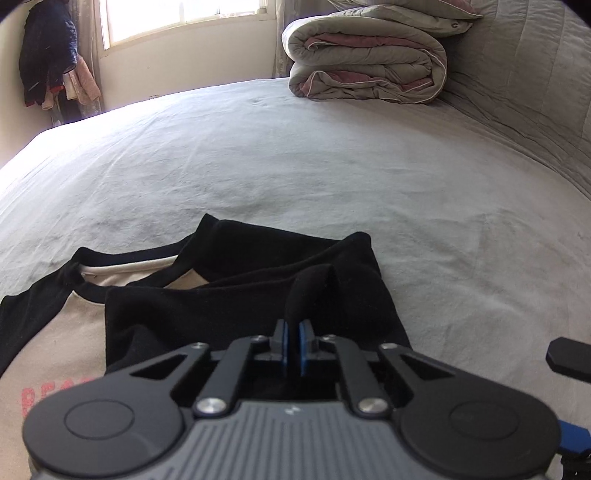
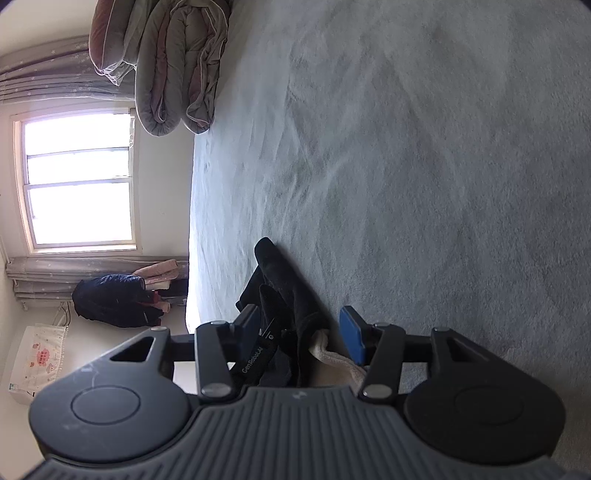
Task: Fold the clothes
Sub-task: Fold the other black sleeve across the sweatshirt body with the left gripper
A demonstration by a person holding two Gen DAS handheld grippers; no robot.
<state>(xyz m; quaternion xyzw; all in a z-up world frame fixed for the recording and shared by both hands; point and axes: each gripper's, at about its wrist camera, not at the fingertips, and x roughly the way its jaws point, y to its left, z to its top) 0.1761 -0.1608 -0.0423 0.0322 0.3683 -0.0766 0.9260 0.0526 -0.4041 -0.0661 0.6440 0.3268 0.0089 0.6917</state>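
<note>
Left gripper point(image 1: 293, 334): blue pads pinched together on a raised fold of the black sleeve point(image 1: 310, 291), which loops up toward 12 o'clock from the tips. That sleeve belongs to a black-and-cream raglan shirt point(image 1: 177, 306) lying on the bed sheet point(image 1: 332, 166), body running off to 8 o'clock, red lettering point(image 1: 55, 395) showing at the lower left edge beside the gripper housing. Right gripper point(image 2: 301, 334): camera rolled on its side; jaws parted about halfway, black cloth and a bit of cream fabric point(image 2: 332, 356) sitting between the pads, but whether the pads press on it I cannot tell. Black strap marked "GenRobot.AI" point(image 2: 258, 354) crosses just inside its left finger. Farther out: folded grey-and-pink duvet point(image 1: 369, 62) at 1 o'clock at the far end of the bed, window point(image 1: 184, 18) at 11, dark jacket point(image 1: 48, 51) hanging at 10.
</note>
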